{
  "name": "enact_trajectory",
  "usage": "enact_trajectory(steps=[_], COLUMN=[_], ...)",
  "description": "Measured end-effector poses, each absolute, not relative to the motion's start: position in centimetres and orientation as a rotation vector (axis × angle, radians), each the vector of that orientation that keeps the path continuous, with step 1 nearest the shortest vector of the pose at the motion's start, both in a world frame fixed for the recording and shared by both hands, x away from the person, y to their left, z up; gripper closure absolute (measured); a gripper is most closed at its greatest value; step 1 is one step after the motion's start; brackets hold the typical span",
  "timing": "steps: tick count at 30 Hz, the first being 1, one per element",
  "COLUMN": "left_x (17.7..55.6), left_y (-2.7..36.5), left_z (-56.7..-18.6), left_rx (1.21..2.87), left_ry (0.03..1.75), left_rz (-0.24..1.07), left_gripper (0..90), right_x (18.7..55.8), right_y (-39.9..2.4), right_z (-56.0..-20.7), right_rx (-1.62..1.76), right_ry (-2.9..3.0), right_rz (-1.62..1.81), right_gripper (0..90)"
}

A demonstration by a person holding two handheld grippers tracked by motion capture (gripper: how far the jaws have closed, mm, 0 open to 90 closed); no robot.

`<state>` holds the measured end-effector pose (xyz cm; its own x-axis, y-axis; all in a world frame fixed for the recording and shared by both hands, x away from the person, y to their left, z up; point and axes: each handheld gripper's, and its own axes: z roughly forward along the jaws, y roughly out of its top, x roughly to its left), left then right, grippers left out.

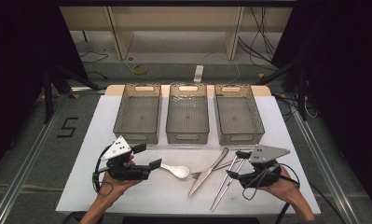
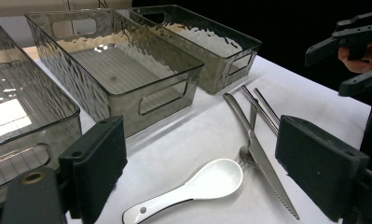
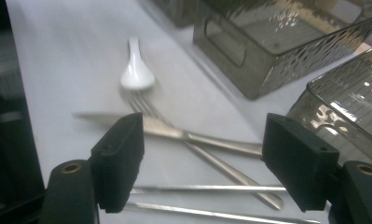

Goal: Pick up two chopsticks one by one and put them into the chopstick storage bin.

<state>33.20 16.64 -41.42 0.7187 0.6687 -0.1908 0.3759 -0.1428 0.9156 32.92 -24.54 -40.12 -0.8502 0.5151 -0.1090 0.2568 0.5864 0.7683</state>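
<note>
White covering lies over the table, which stands on a grey floor with dark curtains to both sides and loose cables behind. Along the far half I see three smoky see-through bins in a row: the left bin, the middle bin and the right bin, all with nothing inside.

On the near half lies the cutlery. From my seat the white spoon rests with its bowl toward the centre and its handle toward my left gripper. Just right of it the fork and the knife cross each other, the knife's blade pointing to the near edge. A pair of metal chopsticks lies just beside them, running from near the right gripper down toward the near edge.

My left gripper has its jaws spread, with nothing between them; in the left gripper view the spoon sits on the table between and beyond the jaws, untouched. My right gripper's jaws are also spread wide and hold nothing; in the right gripper view the knife, the fork and the chopsticks lie below and ahead of it, the spoon farther off.
</note>
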Motion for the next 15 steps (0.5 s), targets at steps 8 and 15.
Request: enact_trajectory(steps=[8, 15], left_x=[33.2, 33.2], left_y=[16.6, 16.6], left_z=[-41.4, -41.4], left_rx=[1.761, 1.76], left_ry=[0.828, 0.827], left_rz=[0.311, 0.309], left_gripper=[15.8, 15.8], right_x=[34.2, 35.7], right_y=[-23.1, -22.6], right_z=[-40.4, -41.8], right_rx=[0.395, 0.308], right_ry=[2.708, 2.852], right_rz=[0.826, 0.606], right_gripper=[30.8, 33.7])
